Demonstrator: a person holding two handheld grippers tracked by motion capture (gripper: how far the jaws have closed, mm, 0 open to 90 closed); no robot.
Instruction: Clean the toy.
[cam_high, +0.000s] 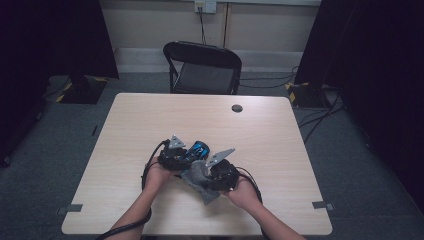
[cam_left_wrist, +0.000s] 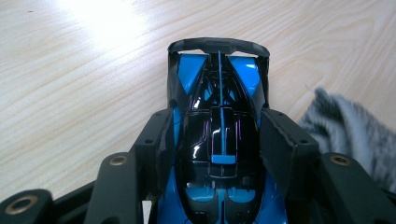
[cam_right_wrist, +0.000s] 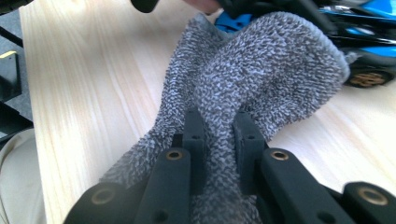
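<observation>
The glossy blue-and-black toy racing car (cam_left_wrist: 219, 135) sat near the middle of the pale wood-grain surface (cam_high: 260, 135), slightly toward the person's edge. In the left gripper view its long axis ran straight out along the jaws toward twelve o'clock, with the black wing at the far end. The left tongs (cam_left_wrist: 219, 140) stood about half closed, clamped on the car's flanks, one pad against each side.

The grey, nubbly microfibre cloth (cam_right_wrist: 261, 79) lay at about four o'clock from the car in the high view, on the right hand's side. The right tongs (cam_right_wrist: 219, 135) were pinched together on a fold of it, and the loose end draped forward over the car's near side beside a gold-hubbed wheel (cam_right_wrist: 369, 78). The cloth-bearing right hand was therefore the one placed to wipe, judging by the overlap, while the left steadied the car.
</observation>
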